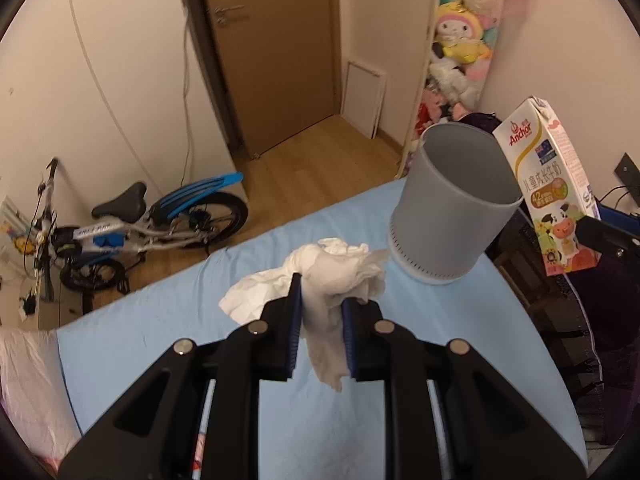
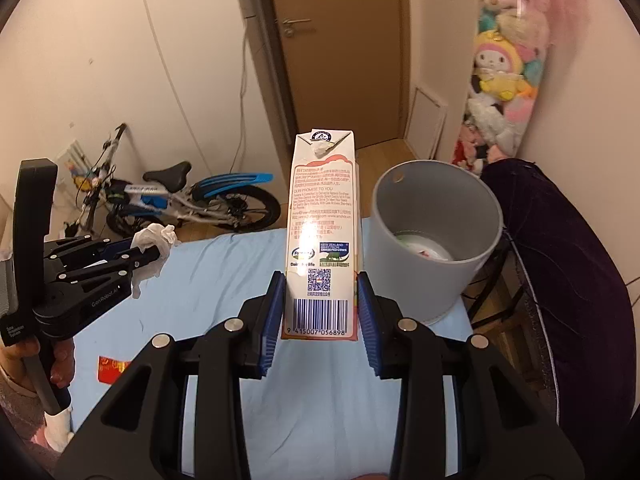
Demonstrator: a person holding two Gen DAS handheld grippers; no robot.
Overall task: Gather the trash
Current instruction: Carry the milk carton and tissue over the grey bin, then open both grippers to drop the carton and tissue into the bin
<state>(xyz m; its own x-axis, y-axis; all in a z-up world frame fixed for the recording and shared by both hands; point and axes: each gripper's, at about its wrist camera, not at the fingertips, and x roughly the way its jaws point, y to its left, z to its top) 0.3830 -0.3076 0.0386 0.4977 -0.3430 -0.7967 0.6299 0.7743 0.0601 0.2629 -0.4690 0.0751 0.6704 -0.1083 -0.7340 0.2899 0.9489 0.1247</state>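
My right claw (image 2: 320, 312) grips the milk carton (image 2: 322, 232) upright, my left claw (image 1: 320, 320) a crumpled tissue (image 1: 336, 268); the bin (image 2: 436, 236) at the bed's far corner stands nearer the right.

Warm, fairly dim indoor light, yellowish on the walls and door (image 1: 276, 60), apparently from overhead, source out of frame. Soft shadows only, none hard-edged on the blue sheet (image 1: 168, 320). Strong glare patch on the milk carton (image 2: 322, 236), washing out its print mid-panel. Heavy fisheye bending: door frame and walls curved, black vignette in all corners. Near gripper linkages slightly soft. Plush toys (image 2: 504, 64) smeared at the upper right, pink ones blurred past telling, possibly motion blur. Dark cushion (image 2: 568, 272) underexposed, detail lost. Bicycle (image 1: 132, 224) reasonably sharp.
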